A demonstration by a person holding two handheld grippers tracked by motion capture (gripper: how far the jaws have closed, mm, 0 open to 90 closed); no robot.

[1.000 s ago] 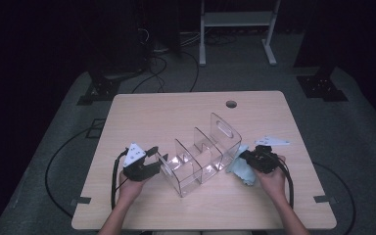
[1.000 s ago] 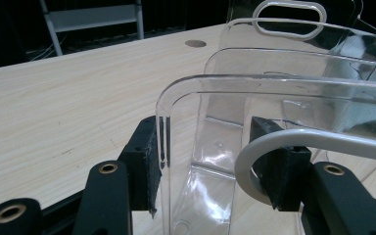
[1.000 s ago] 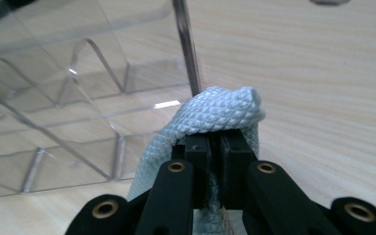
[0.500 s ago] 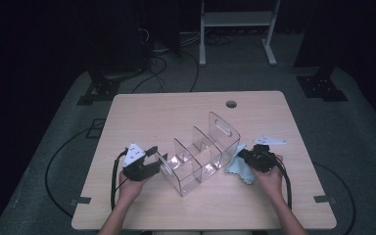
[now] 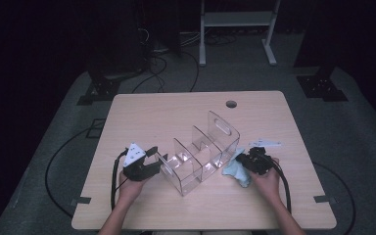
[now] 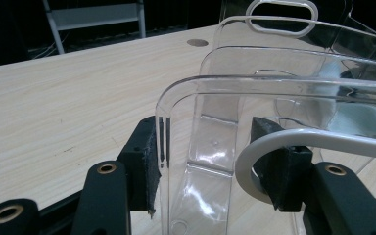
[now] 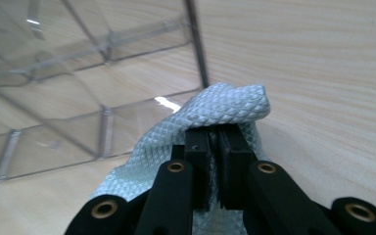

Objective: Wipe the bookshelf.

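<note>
The clear organizer (image 6: 274,98) runs off the top and right edges of the left gripper view, the pale blue cloth (image 7: 215,122) is cut off at the bottom of the right gripper view behind the black jaws, and both forearms leave the high view's bottom edge.

You hold a pale blue cloth (image 7: 215,115) with a tiny diamond pattern in your right gripper (image 7: 219,147), which is black with small gold rings. Your left gripper (image 6: 215,161) is black too, with a white loop of cable on it. The box (image 5: 200,154) is clear like glass. The table (image 5: 176,110) is light wood with thin lines.
</note>
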